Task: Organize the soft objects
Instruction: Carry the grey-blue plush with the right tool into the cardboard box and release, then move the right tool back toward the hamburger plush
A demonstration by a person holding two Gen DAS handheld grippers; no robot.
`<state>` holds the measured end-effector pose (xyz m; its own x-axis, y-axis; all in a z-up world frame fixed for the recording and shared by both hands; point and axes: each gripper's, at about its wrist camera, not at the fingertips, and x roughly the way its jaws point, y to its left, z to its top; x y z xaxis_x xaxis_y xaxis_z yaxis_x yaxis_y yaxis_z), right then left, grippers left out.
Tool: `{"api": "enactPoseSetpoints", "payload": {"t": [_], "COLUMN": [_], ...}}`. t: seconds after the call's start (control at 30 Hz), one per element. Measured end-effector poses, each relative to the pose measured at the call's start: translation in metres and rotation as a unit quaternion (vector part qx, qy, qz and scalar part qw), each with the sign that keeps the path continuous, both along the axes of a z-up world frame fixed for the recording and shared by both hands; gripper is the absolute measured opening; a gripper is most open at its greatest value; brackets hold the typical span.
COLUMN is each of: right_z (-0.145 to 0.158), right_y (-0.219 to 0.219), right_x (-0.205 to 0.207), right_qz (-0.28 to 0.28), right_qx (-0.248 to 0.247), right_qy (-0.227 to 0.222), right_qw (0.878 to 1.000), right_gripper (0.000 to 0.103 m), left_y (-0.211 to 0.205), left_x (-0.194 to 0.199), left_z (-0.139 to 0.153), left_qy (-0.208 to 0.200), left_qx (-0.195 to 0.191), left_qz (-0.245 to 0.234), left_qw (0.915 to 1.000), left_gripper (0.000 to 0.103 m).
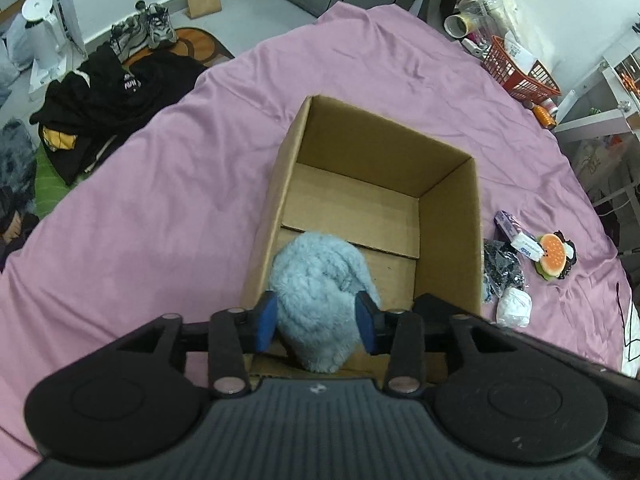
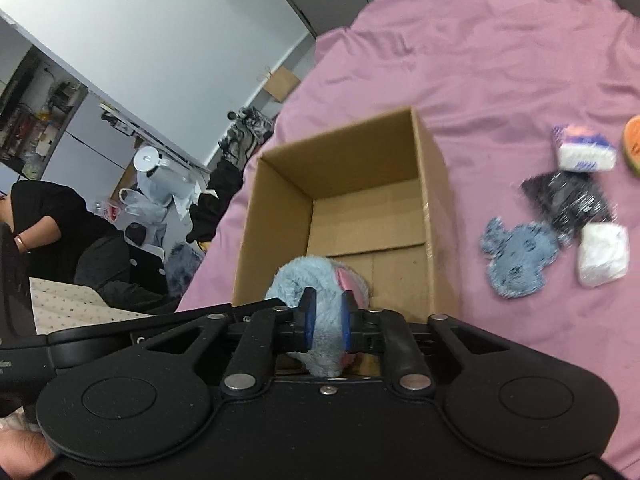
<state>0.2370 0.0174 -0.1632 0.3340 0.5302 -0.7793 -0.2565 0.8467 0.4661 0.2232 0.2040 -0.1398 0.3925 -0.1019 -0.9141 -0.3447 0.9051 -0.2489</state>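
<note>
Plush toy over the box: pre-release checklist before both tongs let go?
1. Left tongs closed on the blue plush toy: ok, both pads press into the fur.
2. Right tongs closed on the plush toy: ok, pinching a blue and pink part.
3. Toy above the cardboard box opening: ok, but it sits at the near wall, not centred.
4. Box interior free: ok, only bare cardboard floor shows.
5. Toy clear of the near rim: cannot tell, the tongs hide its lower end.
6. Other soft items, such as the blue flat plush, out of the drop path: ok, they lie on the pink sheet beside the box.
</note>
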Motion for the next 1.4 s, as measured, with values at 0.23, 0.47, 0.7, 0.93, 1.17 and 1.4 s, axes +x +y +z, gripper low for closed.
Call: {"api": "enactPoseSetpoints", "payload": {"t": [0.23, 0.47, 0.7, 0.93, 1.17, 1.4], "right_z": [0.029, 0.049, 0.062, 0.07, 0.076, 0.073], "right_y": [-0.035, -0.064, -0.1, -0.139, -0.172, -0.206], "right_x": [-0.009, -0.018, -0.026, -0.03, -0.033, -0.03], "right_qz": [0.007, 0.012, 0.008, -0.01, -0.027, -0.057], "right_qx": [0.01, 0.004, 0.007, 0.009, 0.002, 0.005], "right_qy": [-0.039, -0.076, -0.104, -0.122, -0.147, -0.158], "right_qw": [0.999, 0.997, 0.995, 0.992, 0.989, 0.986], "right_gripper": [0.035, 0.067, 0.084, 0.09, 0.102, 0.103], "left_y": [-0.015, -0.038, -0.071, -0.101, -0.13, -0.16], "left_x": [-0.007, -0.017, -0.028, -0.035, -0.039, -0.041], "left_z": [0.027, 0.053, 0.067, 0.074, 0.078, 0.083], "left_qy": [-0.019, -0.042, -0.053, -0.057, -0.068, -0.085], "left_qx": [0.028, 0.04, 0.063, 0.076, 0.082, 0.087], "left_qz": [0.013, 0.034, 0.033, 0.039, 0.05, 0.046], "left_qw": [0.9993, 0.9977, 0.996, 0.9947, 0.993, 0.9916], "left_gripper": [0.066, 0.08, 0.086, 0.09, 0.096, 0.102]}}
